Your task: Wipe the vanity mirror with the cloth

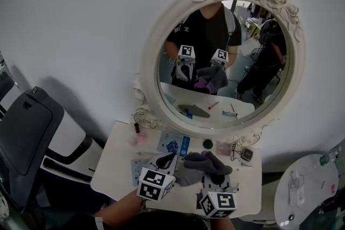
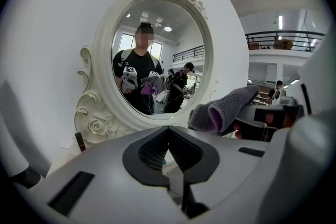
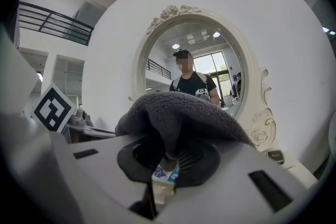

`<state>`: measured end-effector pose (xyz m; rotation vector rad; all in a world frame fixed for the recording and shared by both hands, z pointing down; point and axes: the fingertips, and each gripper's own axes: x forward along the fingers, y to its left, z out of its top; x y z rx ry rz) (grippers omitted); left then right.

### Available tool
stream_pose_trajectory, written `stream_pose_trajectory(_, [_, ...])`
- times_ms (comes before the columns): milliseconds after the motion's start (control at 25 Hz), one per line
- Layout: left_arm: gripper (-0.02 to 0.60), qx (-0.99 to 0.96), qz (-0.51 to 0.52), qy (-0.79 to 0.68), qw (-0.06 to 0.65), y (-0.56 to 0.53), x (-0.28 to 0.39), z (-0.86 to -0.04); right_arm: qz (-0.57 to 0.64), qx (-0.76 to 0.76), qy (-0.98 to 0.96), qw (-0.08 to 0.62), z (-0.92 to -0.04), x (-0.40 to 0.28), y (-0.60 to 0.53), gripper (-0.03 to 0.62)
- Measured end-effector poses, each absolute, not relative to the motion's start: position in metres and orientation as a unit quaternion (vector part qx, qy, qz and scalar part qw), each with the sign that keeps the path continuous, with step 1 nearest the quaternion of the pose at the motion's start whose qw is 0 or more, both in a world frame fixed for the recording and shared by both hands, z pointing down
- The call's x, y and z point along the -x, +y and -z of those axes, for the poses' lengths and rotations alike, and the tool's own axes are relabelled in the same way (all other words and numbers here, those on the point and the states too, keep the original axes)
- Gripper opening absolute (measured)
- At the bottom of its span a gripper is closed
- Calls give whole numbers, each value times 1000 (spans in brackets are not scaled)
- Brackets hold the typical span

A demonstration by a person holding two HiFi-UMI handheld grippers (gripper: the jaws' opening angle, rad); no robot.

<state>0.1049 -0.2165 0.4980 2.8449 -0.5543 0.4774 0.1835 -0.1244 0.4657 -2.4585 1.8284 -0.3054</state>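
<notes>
Status: right gripper (image 3: 167, 159) is pinching the cloth (image 1: 207, 164). The cloth is grey with a purple inner face, bunched and draped over both jaws. Left gripper (image 2: 168, 131) has its jaws pressed together with nothing between them. Both hover in front of the mirror (image 1: 221, 56), below its lower rim and above the counter (image 1: 116, 169). The cloth is well short of the glass, no contact. As I read it, wiping hasn't started.

Risks from here:
- The cloth looks held by 1 small fold near the jaw tips. Rubbing drag on the glass could pull it out of the pinch, and it would drop to the foot of the mirror.
- The cloth covers the top of the right jaws, but I can't tell how much padding sits ahead of the tips. With too steep an approach, hard plastic meets glass: scratch or knock.
- The mirror looks freestanding on the counter. A hard push high up could rock it. My guess is the empty left gripper could brace the frame (image 1: 144, 116).
- There is clutter at the foot of the mirror: a small dark bottle (image 1: 136, 127), a blue-and-white packet (image 1: 176, 145) and a green cap (image 1: 208, 144). A low sweep along the bottom edge of the glass could knock them over.
</notes>
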Motion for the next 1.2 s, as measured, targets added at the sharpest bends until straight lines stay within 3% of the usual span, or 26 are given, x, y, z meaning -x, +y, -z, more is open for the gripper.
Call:
stream_pose_trajectory(520, [6,-962,-153,-199,106,-235,-128,-493,36,800,598,29,-415,-235,-157,41])
stream_pose_trajectory(920, [6,-960,-130,-233,84,-228,-133,-471,-133,775,605,124,-198,-308,-187,41])
stream_pose_trajectory(1200, [6,-953,-130,-258,88,-237,-116,-471,-200,782,581,105,-103,-337,-211,41])
